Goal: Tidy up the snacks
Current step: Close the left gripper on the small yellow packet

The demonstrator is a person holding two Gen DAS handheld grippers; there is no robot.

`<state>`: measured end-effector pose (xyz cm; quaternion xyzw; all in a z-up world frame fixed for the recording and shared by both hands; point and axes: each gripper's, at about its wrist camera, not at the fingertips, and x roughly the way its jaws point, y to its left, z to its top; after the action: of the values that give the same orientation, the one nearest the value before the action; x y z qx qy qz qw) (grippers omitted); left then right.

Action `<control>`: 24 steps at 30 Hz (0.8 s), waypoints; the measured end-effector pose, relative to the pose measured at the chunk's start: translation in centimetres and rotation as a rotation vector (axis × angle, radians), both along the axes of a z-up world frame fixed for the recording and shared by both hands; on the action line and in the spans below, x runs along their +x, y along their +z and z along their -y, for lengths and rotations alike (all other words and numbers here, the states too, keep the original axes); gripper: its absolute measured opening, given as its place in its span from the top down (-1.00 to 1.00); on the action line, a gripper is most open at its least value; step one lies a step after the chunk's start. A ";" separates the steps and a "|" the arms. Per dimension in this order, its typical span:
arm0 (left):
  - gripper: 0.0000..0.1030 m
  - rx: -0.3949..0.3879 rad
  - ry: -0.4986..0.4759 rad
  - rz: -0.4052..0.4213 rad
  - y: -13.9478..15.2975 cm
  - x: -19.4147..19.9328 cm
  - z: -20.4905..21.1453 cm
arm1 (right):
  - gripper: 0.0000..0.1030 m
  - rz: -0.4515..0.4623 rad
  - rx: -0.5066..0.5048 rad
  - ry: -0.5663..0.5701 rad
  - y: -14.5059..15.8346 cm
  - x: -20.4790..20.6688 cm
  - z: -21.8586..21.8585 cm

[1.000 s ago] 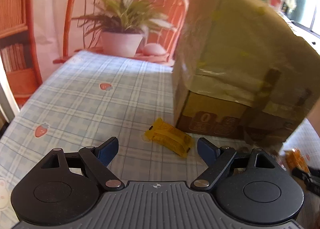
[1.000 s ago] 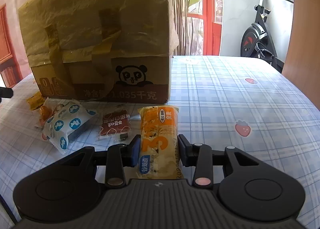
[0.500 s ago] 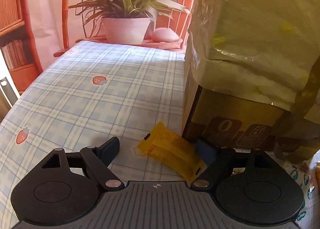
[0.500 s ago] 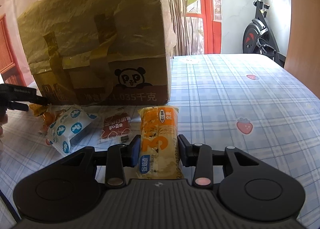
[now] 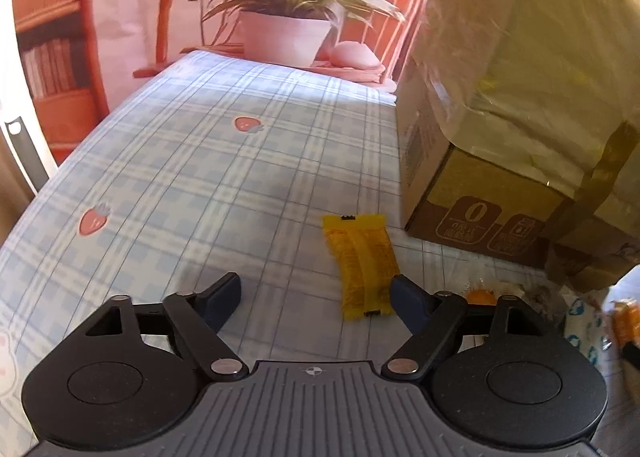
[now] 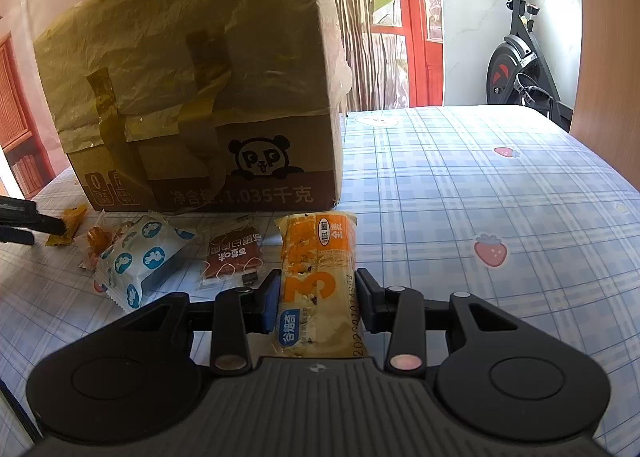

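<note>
My right hand-held gripper [image 6: 316,301] is clenched on the orange-and-cream plastic-wrapped snack bar [image 6: 318,281], low in the centre of the right wrist frame, its far end reaching toward the tall cardboard box with a panda print [image 6: 200,97]. Left of it on the blue plaid table [image 6: 480,185] lie a small brown snack packet [image 6: 234,257] and a white packet with blue clouds [image 6: 140,261]. My left hand-held gripper [image 5: 316,293] is released, its fingers spread; the flat yellow snack packet [image 5: 362,263] lies just ahead, near the right finger [image 5: 408,297], beside the box corner [image 5: 460,197].
</note>
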<state>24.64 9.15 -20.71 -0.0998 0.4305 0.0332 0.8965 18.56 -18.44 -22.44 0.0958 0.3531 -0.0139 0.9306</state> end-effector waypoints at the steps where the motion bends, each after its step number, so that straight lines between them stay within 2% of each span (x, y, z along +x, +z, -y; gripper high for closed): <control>1: -0.45 -0.015 0.003 0.003 0.1 -0.1 -0.3 | 0.21 0.000 0.001 0.000 0.0 0.0 0.0; 4: -0.44 -0.040 -0.019 0.023 0.4 0.2 -0.1 | 0.20 0.000 0.000 0.000 0.0 0.0 0.0; 9: -0.44 -0.008 -0.069 0.045 0.5 1.4 2.4 | 0.20 0.000 0.001 -0.002 0.0 0.0 0.0; 11: -0.44 0.023 -0.038 0.025 -0.1 2.1 3.1 | 0.20 0.000 0.002 -0.002 0.0 0.0 0.0; 14: -0.42 0.002 0.000 0.019 -0.5 2.3 3.4 | 0.20 0.000 0.006 -0.002 0.0 0.0 -0.1; 20: -0.37 0.069 -0.027 0.032 -0.9 1.9 4.2 | 0.20 0.002 0.014 -0.002 0.0 0.1 0.0; 24: 0.03 0.140 -0.029 0.034 -0.7 1.3 4.4 | 0.20 0.002 0.018 -0.005 0.0 0.0 0.0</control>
<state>25.97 4.74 -21.44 -0.0310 0.4130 0.0485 0.9089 18.60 -18.48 -22.40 0.1050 0.3519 -0.0130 0.9301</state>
